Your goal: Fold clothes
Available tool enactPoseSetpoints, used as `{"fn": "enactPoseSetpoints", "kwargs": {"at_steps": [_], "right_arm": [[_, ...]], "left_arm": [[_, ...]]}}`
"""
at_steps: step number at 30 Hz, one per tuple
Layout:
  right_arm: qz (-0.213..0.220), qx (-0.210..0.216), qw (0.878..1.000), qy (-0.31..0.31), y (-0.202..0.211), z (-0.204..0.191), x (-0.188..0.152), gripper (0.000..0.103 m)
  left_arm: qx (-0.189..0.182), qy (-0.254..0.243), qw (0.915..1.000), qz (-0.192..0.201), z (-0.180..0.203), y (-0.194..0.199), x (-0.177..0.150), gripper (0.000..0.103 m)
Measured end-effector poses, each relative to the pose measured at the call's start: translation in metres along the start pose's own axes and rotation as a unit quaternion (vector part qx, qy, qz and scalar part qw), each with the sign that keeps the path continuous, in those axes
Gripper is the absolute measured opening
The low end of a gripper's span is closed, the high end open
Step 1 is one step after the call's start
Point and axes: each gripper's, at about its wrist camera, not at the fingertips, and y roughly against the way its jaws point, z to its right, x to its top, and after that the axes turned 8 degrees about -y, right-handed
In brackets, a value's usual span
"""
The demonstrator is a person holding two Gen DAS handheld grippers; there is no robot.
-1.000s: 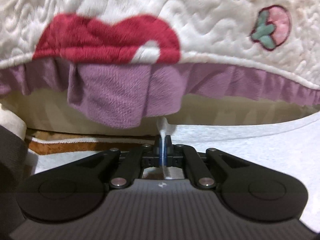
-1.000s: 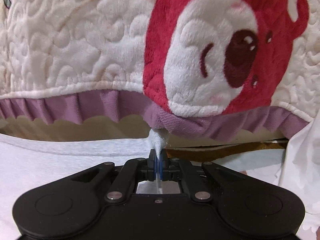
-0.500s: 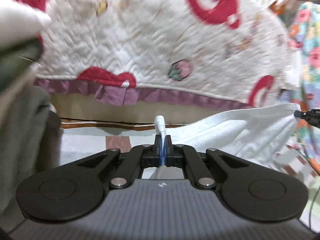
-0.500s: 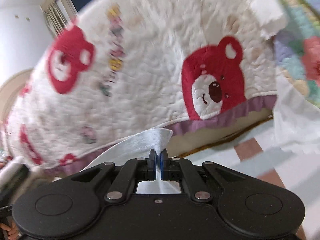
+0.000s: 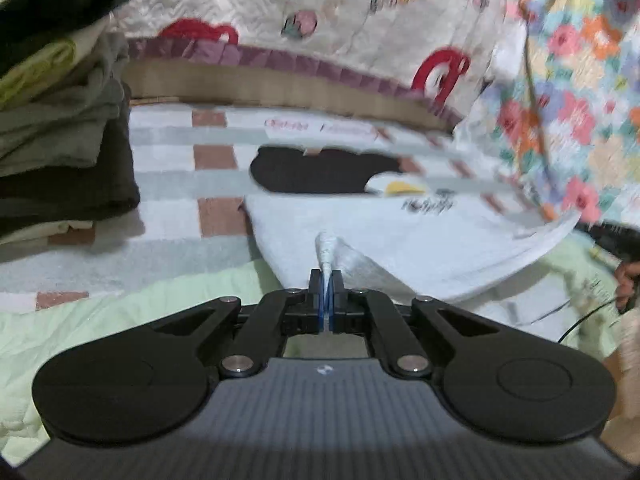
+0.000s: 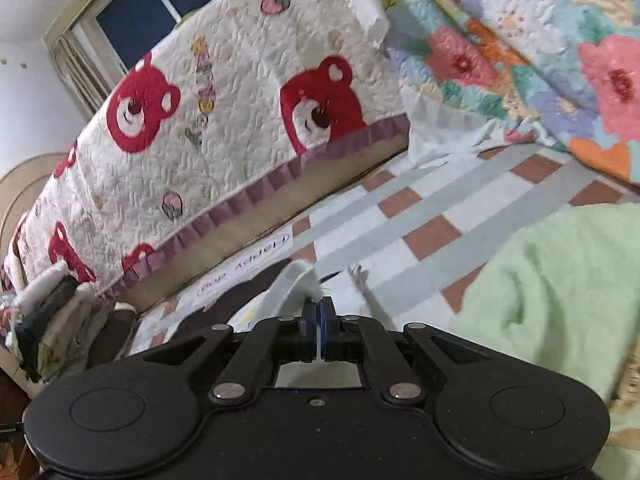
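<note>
A white T-shirt (image 5: 420,236) with a black and yellow print lies stretched over the checked sheet (image 5: 180,184). In the left wrist view my left gripper (image 5: 326,280) is shut on a bunched corner of it, just above the green blanket. My right gripper (image 6: 319,308) is shut on another edge of the same white T-shirt (image 6: 292,284); the cloth rises in a fold right ahead of its jaws. Part of the black print (image 6: 248,284) shows to the left of that fold. The shirt's right end in the left wrist view is lifted off the bed.
A tall stack of folded clothes (image 5: 60,120) stands at the left. A bear-patterned quilt (image 6: 220,120) hangs along the back, and a floral quilt (image 6: 520,40) is heaped at the right. A light green blanket (image 6: 560,280) covers the near side. A hand (image 5: 628,280) shows at the right edge.
Both grippers have drawn well back from the bear quilt, carrying the white T-shirt with them. It now stretches over the checked sheet. The right wrist view has tilted.
</note>
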Motion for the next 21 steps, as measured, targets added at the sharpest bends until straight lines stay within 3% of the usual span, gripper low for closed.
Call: {"fn": "enactPoseSetpoints", "kwargs": {"at_steps": [4,5,8,12,15,17,20,21], "right_arm": [[0.019,0.019,1.0,-0.001,0.036,0.007,0.008,0.002],[0.012,0.022,1.0,-0.01,0.039,0.012,0.007,0.002],[-0.043,0.013,0.998,-0.053,0.03,0.031,-0.006,0.003],[-0.121,-0.014,0.986,-0.113,-0.001,0.037,-0.025,0.014],[-0.159,-0.054,0.977,-0.128,-0.019,0.031,-0.035,0.039],[-0.168,-0.07,0.974,-0.133,-0.025,0.028,-0.038,0.039],[-0.171,-0.089,0.973,-0.127,-0.029,0.024,-0.04,0.039],[-0.17,-0.096,0.974,-0.119,-0.029,0.024,-0.04,0.04]], "left_arm": [[-0.006,0.009,0.9999,0.01,0.003,0.021,-0.004,0.001],[-0.002,0.01,0.9999,-0.004,0.004,0.016,-0.009,0.001],[0.022,0.015,0.9943,-0.103,0.007,-0.019,-0.03,0.002],[0.042,0.024,0.9901,-0.132,0.009,-0.035,-0.04,0.003],[0.039,0.063,0.9904,-0.117,0.0,-0.03,-0.039,0.008],[0.046,0.099,0.9877,-0.112,-0.008,-0.028,-0.041,0.01],[0.054,0.186,0.9758,-0.102,-0.027,-0.025,-0.049,0.03],[0.051,0.228,0.9668,-0.104,-0.035,-0.025,-0.053,0.045]]}}
